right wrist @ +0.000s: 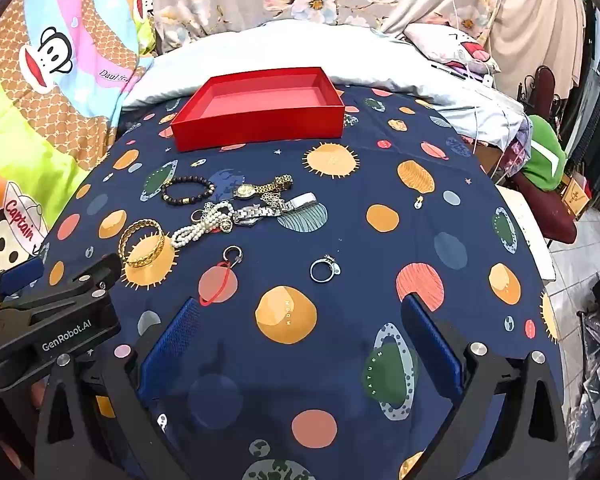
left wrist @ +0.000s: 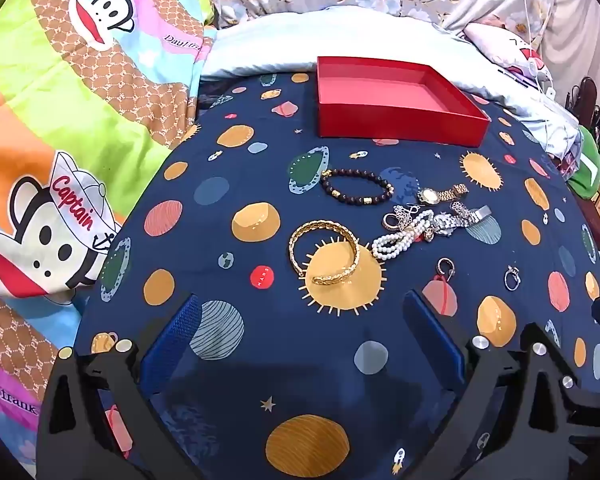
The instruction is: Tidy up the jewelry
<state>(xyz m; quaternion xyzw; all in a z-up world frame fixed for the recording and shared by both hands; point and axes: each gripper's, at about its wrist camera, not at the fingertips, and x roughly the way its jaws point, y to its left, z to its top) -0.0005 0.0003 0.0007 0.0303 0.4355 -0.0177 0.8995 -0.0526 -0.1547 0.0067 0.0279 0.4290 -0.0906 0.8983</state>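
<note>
While both grippers hover over the navy planet-print cloth, left gripper (left wrist: 300, 328) and right gripper (right wrist: 300, 328) have their blue fingers (left wrist: 172, 336) spread wide, released, grasping nothing. From left to right on the cloth lie a gold woven bangle (left wrist: 324, 254), dark beaded bracelet (left wrist: 356, 186), white pearl strand (left wrist: 400, 236), gold watch (left wrist: 440, 194), silver watch (left wrist: 456, 218), small hoop ring (left wrist: 446, 268) and silver ring (right wrist: 325, 268). Beyond them sits an open red cardboard box (left wrist: 396, 124).

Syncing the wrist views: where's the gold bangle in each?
Left wrist: gold bangle centre, just ahead of the open left tool.
Right wrist: bangle left of centre, beside the pearls.
Shared landmark: red box, beyond the jewelry.
</note>
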